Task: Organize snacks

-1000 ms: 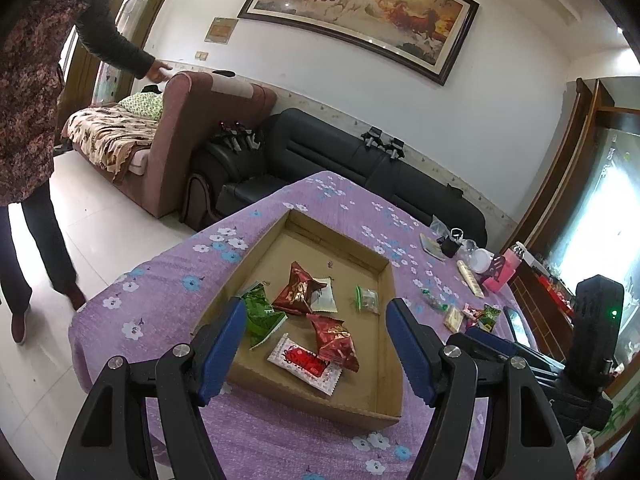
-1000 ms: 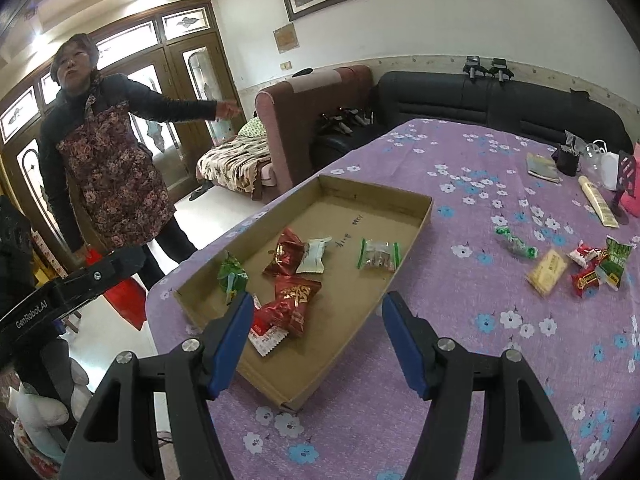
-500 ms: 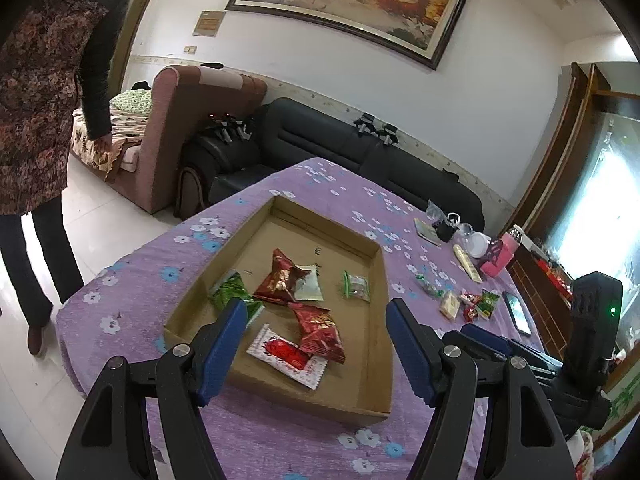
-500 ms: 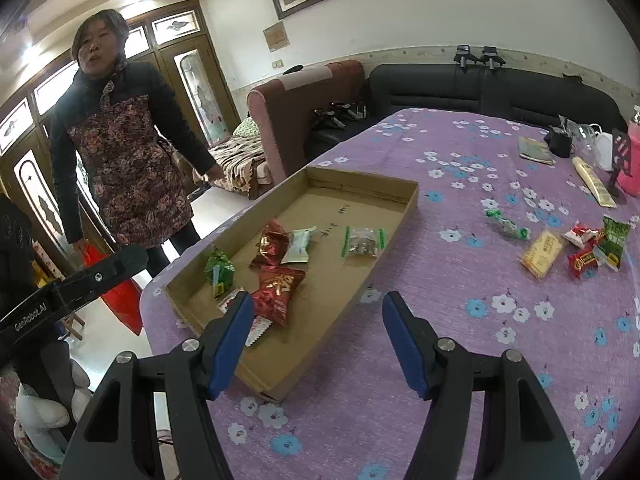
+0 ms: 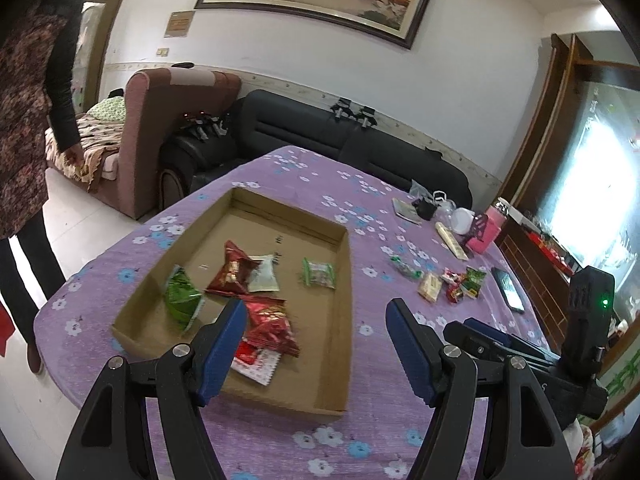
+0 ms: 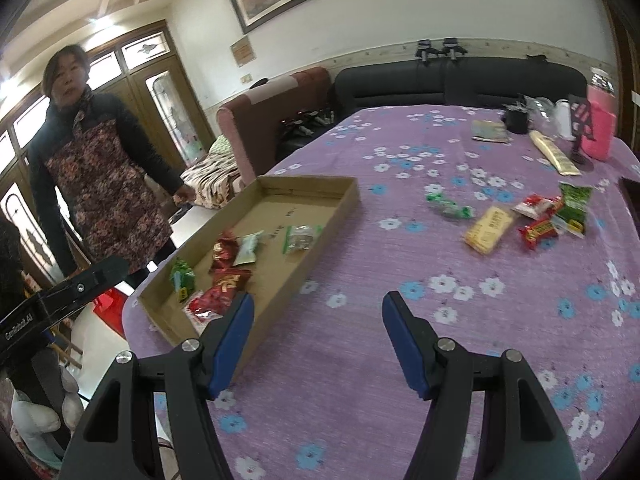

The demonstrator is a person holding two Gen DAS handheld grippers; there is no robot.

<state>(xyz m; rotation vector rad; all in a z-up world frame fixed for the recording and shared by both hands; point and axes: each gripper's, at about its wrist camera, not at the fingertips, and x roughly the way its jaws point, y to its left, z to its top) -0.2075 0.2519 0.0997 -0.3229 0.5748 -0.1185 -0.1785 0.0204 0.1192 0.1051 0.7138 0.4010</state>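
Observation:
A shallow cardboard tray (image 5: pixel 346 276) (image 6: pixel 336 216) lies on the purple flowered tablecloth (image 6: pixel 400 264). Inside it are several snack packets: a green one (image 5: pixel 182 296), red ones (image 5: pixel 234 270) (image 6: pixel 224 286), a pale one (image 5: pixel 264 278) and a clear green-edged one (image 5: pixel 319 273) (image 6: pixel 302 237). More loose snacks (image 6: pixel 536 220) (image 5: pixel 452 284) lie on the cloth to the tray's right, among them a yellow packet (image 6: pixel 488 229). My left gripper (image 5: pixel 314 344) hovers open over the tray's near end, empty. My right gripper (image 6: pixel 318 338) is open and empty above the cloth, just right of the tray.
A person (image 6: pixel 92 168) in a patterned apron stands beyond the table's left edge. At the far right of the table are a pink container (image 6: pixel 598 128), a white cup (image 5: pixel 464 220), a black cup (image 6: pixel 516 120), a long pale packet (image 6: pixel 554 156) and a phone (image 5: pixel 508 284). Sofas stand behind.
Both grippers have drifted rightward and pulled back from the tray, so it looks smaller and further left. The person lowered an arm and stepped closer to the table. Jaws unchanged.

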